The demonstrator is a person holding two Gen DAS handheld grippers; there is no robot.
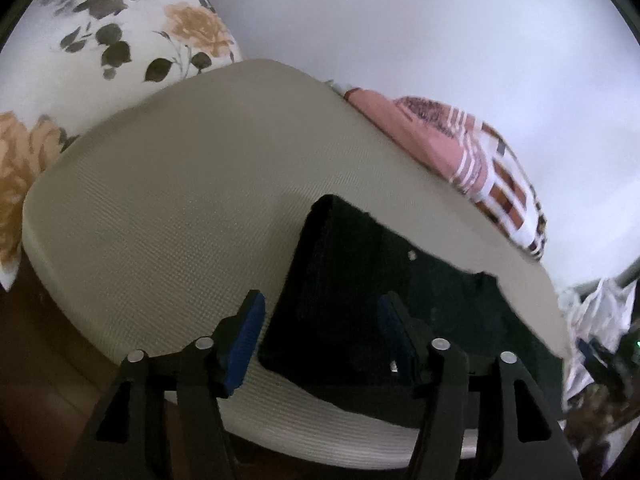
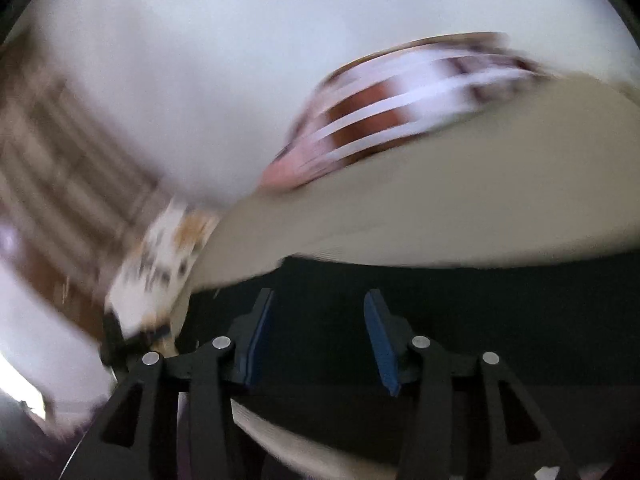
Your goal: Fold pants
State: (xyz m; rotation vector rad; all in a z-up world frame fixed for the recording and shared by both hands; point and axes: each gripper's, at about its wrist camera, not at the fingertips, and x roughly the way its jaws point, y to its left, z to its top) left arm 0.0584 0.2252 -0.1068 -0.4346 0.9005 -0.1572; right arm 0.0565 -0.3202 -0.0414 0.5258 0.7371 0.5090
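Observation:
Black pants [image 1: 360,300] lie on a beige textured mattress [image 1: 160,200], with a folded edge at the left and a small pale button showing. My left gripper [image 1: 320,320] is open and empty, its blue pads just above the pants' near left part. In the right wrist view, which is motion-blurred, the pants [image 2: 460,320] fill the lower half as a dark flat area. My right gripper [image 2: 320,320] is open and empty above them, fingers apart.
A floral pillow [image 1: 120,32] sits at the far left of the mattress. A pink and brown striped cloth [image 1: 472,156] lies along its far edge, blurred in the right view [image 2: 400,104]. A white wall is behind. Crumpled light fabric [image 1: 600,320] shows at the right.

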